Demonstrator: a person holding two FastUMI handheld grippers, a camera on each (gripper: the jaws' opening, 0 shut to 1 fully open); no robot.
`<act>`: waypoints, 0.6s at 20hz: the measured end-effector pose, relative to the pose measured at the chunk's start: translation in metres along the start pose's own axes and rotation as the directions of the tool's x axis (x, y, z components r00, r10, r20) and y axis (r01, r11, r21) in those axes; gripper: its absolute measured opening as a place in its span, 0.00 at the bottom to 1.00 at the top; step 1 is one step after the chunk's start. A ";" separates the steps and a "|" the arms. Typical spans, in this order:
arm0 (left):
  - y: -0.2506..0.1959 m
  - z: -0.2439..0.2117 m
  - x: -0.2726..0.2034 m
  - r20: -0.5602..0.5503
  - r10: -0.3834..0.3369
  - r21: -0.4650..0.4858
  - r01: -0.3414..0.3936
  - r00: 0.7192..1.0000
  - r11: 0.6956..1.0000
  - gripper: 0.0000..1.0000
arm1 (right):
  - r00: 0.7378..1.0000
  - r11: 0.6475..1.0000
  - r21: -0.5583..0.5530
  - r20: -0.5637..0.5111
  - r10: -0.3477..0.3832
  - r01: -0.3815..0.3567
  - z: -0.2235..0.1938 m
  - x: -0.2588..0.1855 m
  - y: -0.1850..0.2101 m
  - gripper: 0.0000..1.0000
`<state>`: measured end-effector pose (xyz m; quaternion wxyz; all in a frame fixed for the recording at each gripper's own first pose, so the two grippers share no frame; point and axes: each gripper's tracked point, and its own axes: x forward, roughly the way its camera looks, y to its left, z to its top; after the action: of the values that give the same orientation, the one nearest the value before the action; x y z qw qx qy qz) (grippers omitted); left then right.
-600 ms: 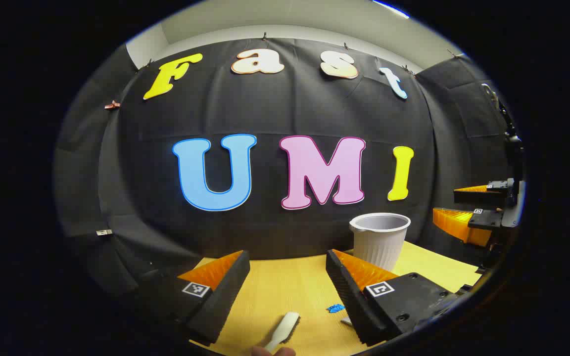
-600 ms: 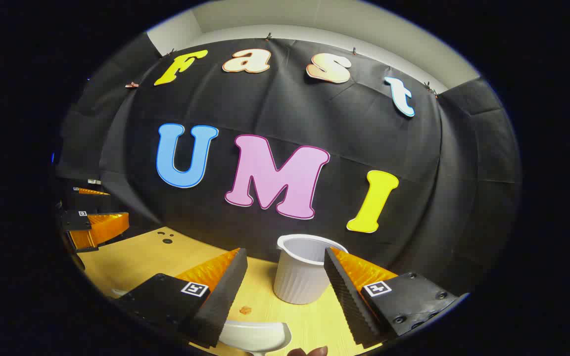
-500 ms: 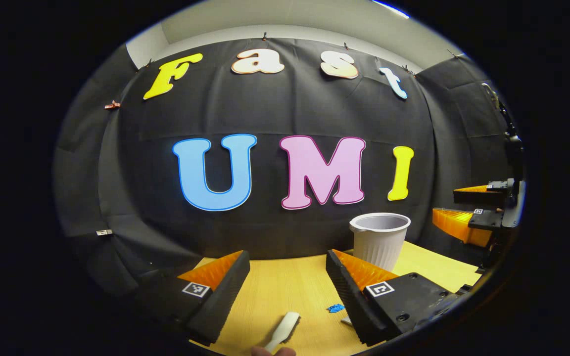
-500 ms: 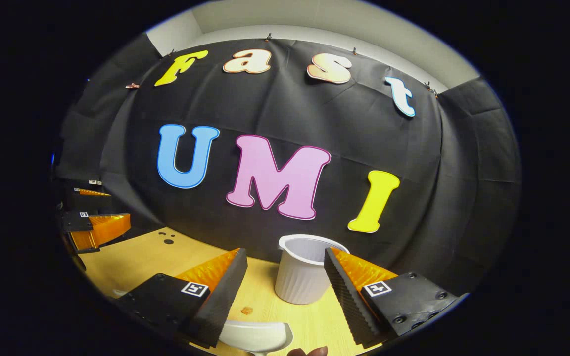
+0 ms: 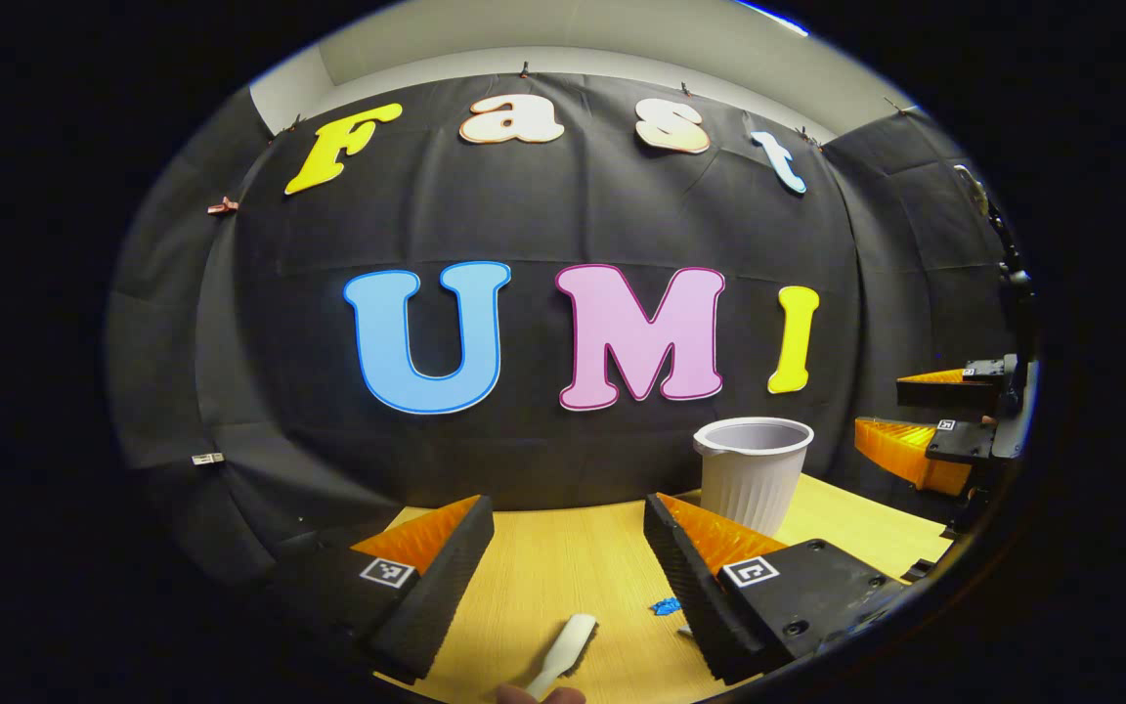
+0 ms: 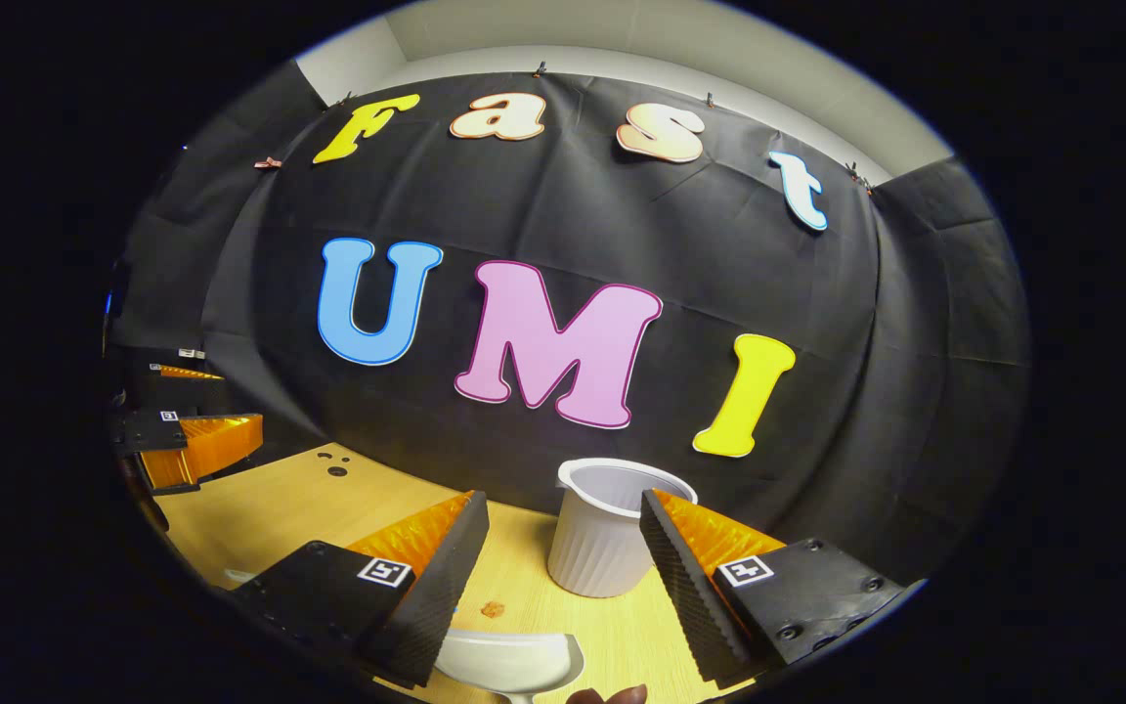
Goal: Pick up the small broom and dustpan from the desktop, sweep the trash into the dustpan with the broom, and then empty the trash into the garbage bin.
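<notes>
- Wooden desktop [image 5: 563,567] under both grippers, black cloth wall behind; nothing lifted off the surface yet.
- Left gripper [image 5: 568,533]: jaws spread wide, grasping nothing. Nearest thing to it is the small broom [image 5: 563,653], a white handle lying on the desktop just below and between its fingers, at the bottom of the left gripper view. Long axis runs roughly along the gripper's forward line, tilted a little to its right; the far end points toward the finger gap. A fingertip [image 5: 539,695] of the person shows at the handle's near end.
- Bit of blue trash [image 5: 665,606] a little farther on, just inside the left gripper's right-hand finger.
- Right gripper [image 6: 563,533]: jaws likewise released, empty. The dustpan [image 6: 509,660], a white scoop, lies flat just below the gap, close against its left-hand finger. Its handle end is cut off at the lower edge, so the axis can't be read fully.
- Small orange-brown scrap of trash [image 6: 493,609] just ahead of the dustpan, between the right gripper's fingers.
- Garbage bin [image 6: 612,533], a white ribbed cup standing upright, farthest of the task items: ahead and slightly right of the right gripper, partly behind its right-hand finger; ahead and well right of the left gripper.
- Judgement: pickup stage. Each tool sits under its own gripper: left nearer the broom, right nearer the dustpan. Both need to drop and pull back slightly to bracket them.
</notes>
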<state>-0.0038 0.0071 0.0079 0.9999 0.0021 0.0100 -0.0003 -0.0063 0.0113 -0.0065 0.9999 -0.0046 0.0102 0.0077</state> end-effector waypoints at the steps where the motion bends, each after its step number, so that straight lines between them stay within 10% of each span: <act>1: 0.000 0.002 0.000 -0.002 0.000 0.001 0.000 1.000 1.000 0.98 | 1.000 1.000 0.007 -0.006 0.002 -0.002 -0.001 0.000 0.000 0.97; 7: 0.009 -0.004 -0.001 -0.040 0.010 0.005 -0.010 0.999 1.000 0.99 | 0.985 0.997 0.071 -0.170 0.032 -0.020 -0.043 -0.006 0.003 0.98; 12: 0.016 -0.022 -0.007 -0.077 0.022 -0.002 -0.022 0.997 1.000 0.98 | 0.889 0.990 0.118 -0.443 0.116 -0.071 -0.131 -0.048 0.003 0.98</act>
<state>-0.0117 0.0235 -0.0137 0.9988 0.0010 0.0485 0.0109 -0.0569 0.0122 -0.1366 0.9680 0.0438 0.2409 0.0541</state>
